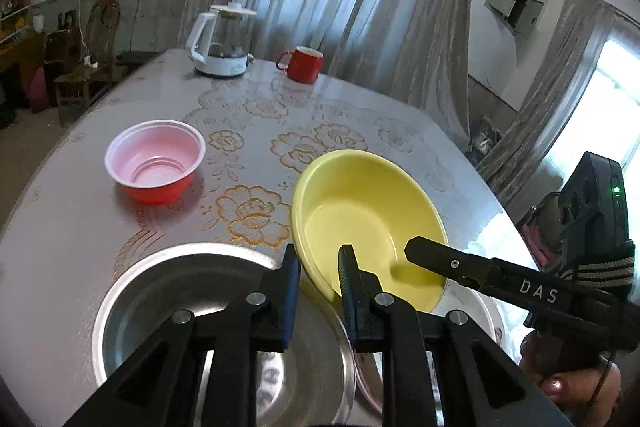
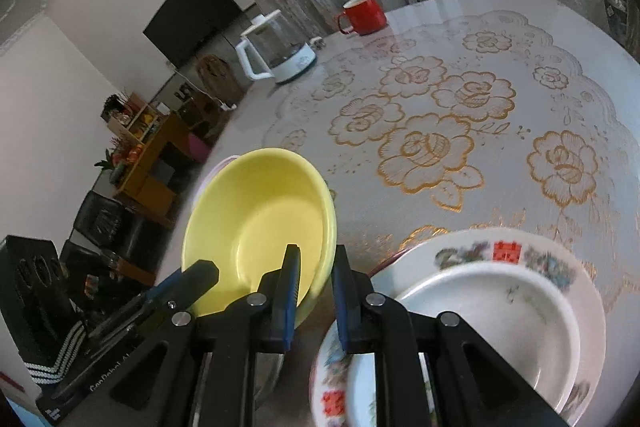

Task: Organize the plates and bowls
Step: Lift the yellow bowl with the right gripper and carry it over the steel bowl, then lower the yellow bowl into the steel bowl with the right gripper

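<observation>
Yellow bowl (image 1: pixel 368 223) sits tilted above the table (image 1: pixel 160 99), gripped from both sides. My left claw (image 1: pixel 320 259) has its fingers narrowed over the near-left rim of the bowl, one finger outside the wall and one inside. My right claw (image 2: pixel 316 259) pinches the opposite rim the same way, with the wall between its narrowed fingers; in the left view it reaches in from the right, its tip inside the bowl.

Just below the left claw, near me, lies a steel bowl (image 1: pixel 132 303), empty and upright on the table. Further left and farther off stands a red bowl (image 1: pixel 156 163) with a pale pink inside, well apart from the yellow one.

Right view: a white bowl (image 2: pixel 492 327) rests on a flowered plate (image 2: pixel 576 267), near right, just beside my right claw. A second patterned plate edge (image 2: pixel 332 379) shows under my right fingers.

Far side of the table: a white kettle (image 1: pixel 224 39) and a red mug (image 1: pixel 304 65), side by side, apart from each other.
</observation>
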